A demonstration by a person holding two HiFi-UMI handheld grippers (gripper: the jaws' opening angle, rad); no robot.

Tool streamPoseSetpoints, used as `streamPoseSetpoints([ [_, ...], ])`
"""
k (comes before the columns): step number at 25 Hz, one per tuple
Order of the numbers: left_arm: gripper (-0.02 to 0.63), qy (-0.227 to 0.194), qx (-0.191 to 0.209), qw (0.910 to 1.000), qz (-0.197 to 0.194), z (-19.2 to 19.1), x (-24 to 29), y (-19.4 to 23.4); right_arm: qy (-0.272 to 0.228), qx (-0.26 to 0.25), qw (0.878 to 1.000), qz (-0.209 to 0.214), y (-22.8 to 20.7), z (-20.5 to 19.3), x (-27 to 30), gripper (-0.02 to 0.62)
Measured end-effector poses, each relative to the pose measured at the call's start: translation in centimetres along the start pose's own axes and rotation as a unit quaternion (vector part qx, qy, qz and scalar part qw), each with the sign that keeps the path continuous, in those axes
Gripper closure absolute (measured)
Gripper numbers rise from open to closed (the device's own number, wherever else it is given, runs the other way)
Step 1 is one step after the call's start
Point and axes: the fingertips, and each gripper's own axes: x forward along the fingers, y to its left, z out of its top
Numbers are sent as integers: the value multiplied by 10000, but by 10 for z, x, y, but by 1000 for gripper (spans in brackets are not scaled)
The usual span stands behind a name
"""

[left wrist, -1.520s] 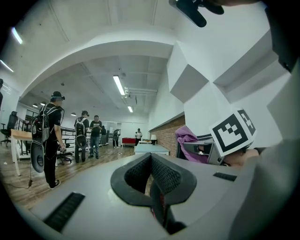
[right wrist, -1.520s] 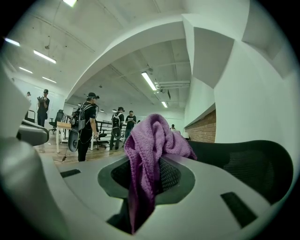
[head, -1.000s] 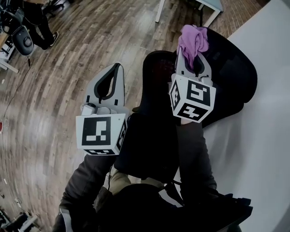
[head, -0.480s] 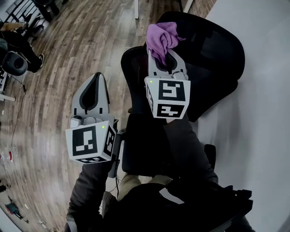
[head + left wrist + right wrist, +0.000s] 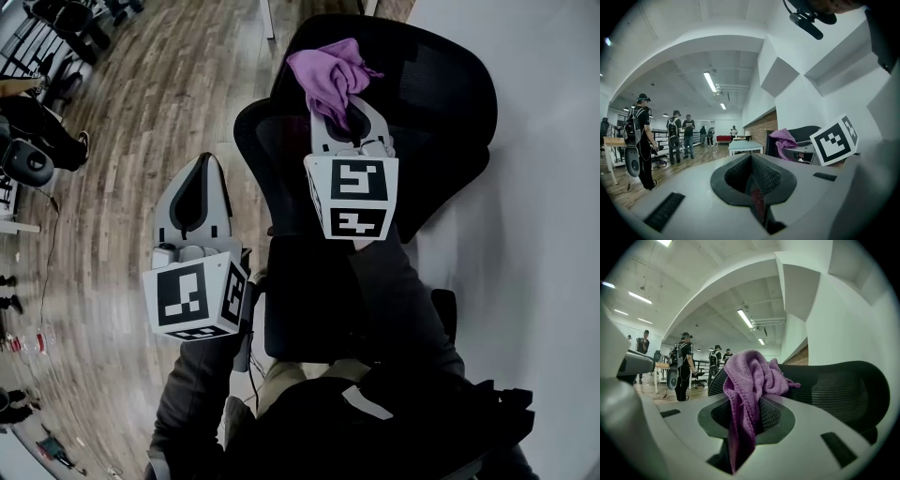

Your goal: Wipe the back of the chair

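A black mesh office chair (image 5: 427,89) stands at the top of the head view, its back (image 5: 843,390) curving across the right gripper view. My right gripper (image 5: 345,111) is held over the chair's back and is shut on a purple knitted cloth (image 5: 330,73), which bunches above the fingertips and hangs down between the jaws (image 5: 747,380). Left of the chair, over the floor, my left gripper (image 5: 201,164) is shut with nothing in it (image 5: 757,187). From the left gripper view I see the cloth (image 5: 783,138) and the chair (image 5: 806,133) off to the right.
A white surface (image 5: 534,244) runs along the right beside the chair. Wooden floor (image 5: 112,131) spreads to the left. Several people (image 5: 643,136) stand further off in the room, with a white table (image 5: 745,146) and other office chairs (image 5: 23,159).
The head view has swung, so the chair now sits more to the top middle. The right gripper still holds the cloth by the chair's back. The left gripper stays shut and empty.
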Motion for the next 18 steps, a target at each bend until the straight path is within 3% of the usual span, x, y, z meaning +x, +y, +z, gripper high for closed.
streamPoseSetpoints([
  [12, 597, -2, 100, 9994, -320, -26, 23, -54, 124, 20, 9992, -373, -61, -45, -10, 508],
  [18, 597, 19, 114, 9990, -436, -12, 26, -82, 196, 1, 9986, -493, -89, -38, -27, 508],
])
